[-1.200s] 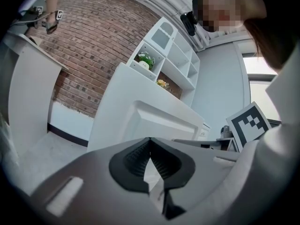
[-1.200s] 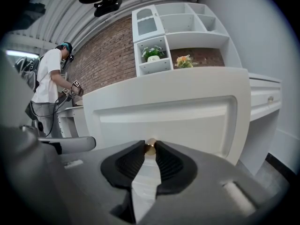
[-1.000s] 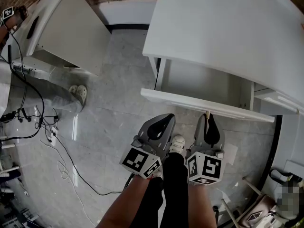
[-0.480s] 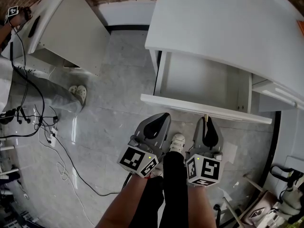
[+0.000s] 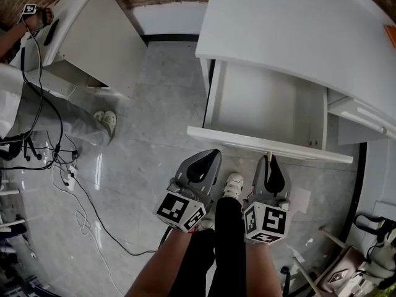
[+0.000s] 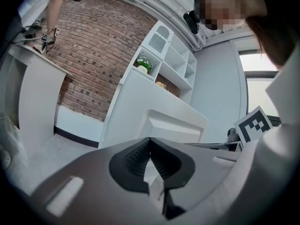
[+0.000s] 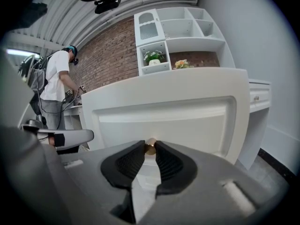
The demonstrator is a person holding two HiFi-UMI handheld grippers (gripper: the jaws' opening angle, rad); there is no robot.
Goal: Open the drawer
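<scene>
In the head view, at about 9 o'clock, we see loose cables (image 5: 54, 159) lying on the grey floor (image 5: 148, 135). Low in the middle, near 6 o'clock, the left gripper (image 5: 213, 153) points toward the drawer (image 5: 266, 104) and stops just short of its front. In the left gripper view we see its jaws brought together tip to tip with nothing between them, and the white cabinet (image 6: 136, 107) ahead. Between the two grippers a white shoe (image 5: 232, 184) rests on the floor. Just to the right, around 5 o'clock, the right gripper (image 5: 270, 158) meets the drawer's front panel. The right gripper view shows its jaws partly closed onto the small brass knob (image 7: 150, 147), with both pads pressing its sides. The drawer itself sits at about 1 o'clock from the picture's centre. It stands well out of the cabinet beneath the white tabletop (image 5: 297, 30), its white inside open to view.
</scene>
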